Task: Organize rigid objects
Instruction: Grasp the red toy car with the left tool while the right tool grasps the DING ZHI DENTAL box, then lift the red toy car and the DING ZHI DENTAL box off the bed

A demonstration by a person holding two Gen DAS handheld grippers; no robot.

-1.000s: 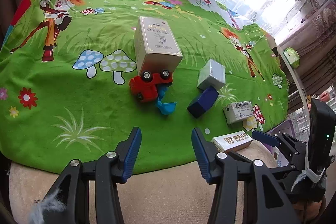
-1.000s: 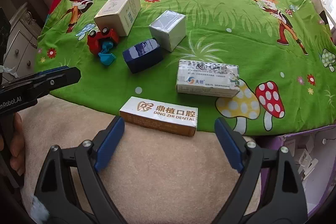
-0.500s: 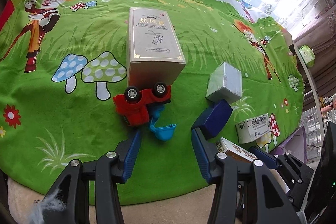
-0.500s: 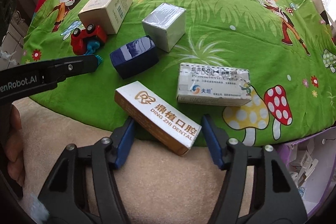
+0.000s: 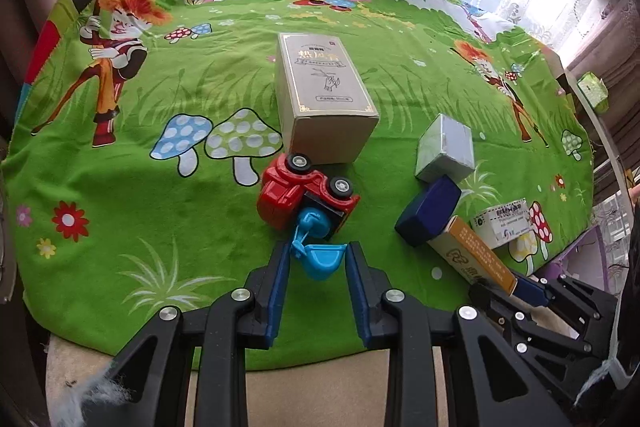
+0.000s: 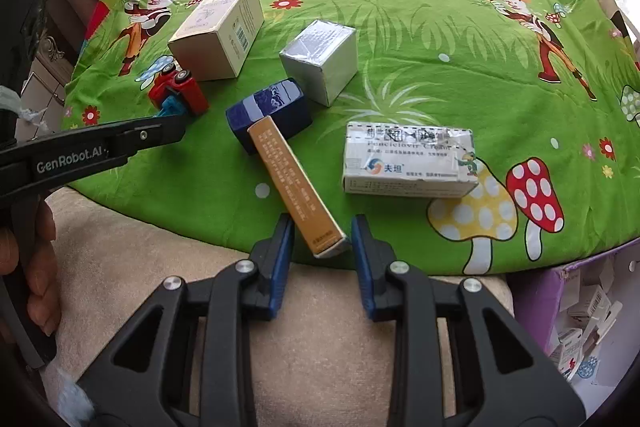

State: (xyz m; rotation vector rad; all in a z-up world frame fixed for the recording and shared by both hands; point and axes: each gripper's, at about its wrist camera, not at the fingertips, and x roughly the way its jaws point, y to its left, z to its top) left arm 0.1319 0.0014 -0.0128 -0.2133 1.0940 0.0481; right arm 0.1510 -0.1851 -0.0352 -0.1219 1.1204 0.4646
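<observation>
Left gripper (image 5: pixel 318 267): just closing; blue toy scoop (image 5: pixel 322 259) is clamped between pads.
Right gripper (image 6: pixel 322 241): just closing; orange dental box (image 6: pixel 294 187) is gripped at near end.

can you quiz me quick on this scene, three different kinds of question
1. Multiple choice: what is between the right gripper's jaws? A) the orange box B) the silver box C) the navy box
2. True or false: the red toy truck stands upright on its wheels.
3. Fill in: the left gripper has its jaws on either side of the toy's blue ____.

Key: 1 A. 2 false, it is tipped over with its wheels up, against the tan box. 3 scoop.
</observation>
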